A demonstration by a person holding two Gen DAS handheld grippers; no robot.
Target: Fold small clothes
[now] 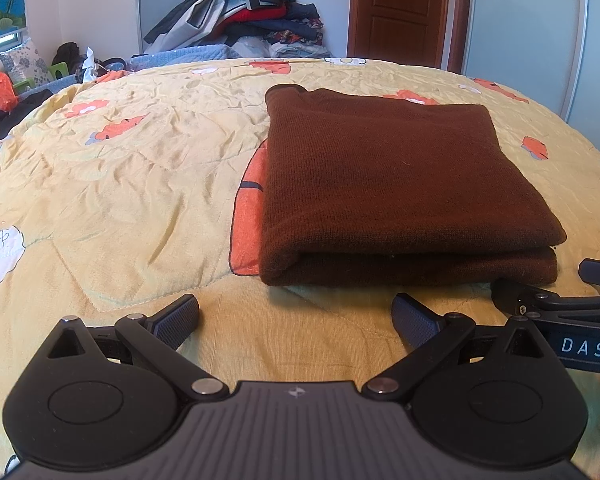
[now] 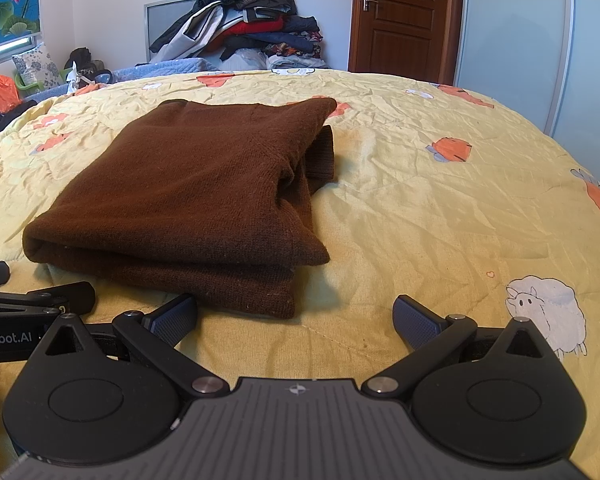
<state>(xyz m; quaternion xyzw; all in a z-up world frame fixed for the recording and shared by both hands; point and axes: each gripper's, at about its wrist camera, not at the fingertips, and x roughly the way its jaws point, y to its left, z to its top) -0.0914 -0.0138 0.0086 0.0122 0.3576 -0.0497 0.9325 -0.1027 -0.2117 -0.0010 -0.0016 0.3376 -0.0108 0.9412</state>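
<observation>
Your left gripper and right gripper are both spread wide, empty. The sweater lies folded at twelve o'clock; tuck its loose cuff under, gently.

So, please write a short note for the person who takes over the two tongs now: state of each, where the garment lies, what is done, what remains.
Left tongs: open, empty, above the quilt just short of the sweater's near edge.
Right tongs: open, empty, same distance back, beside the left one.
Brown sweater: folded into a layered rectangle on the yellow quilt; a ribbed cuff pokes out on its right side.
Done: the fold looks finished.
Left: perhaps tuck in that cuff; no other loose garment on the quilt.
</observation>
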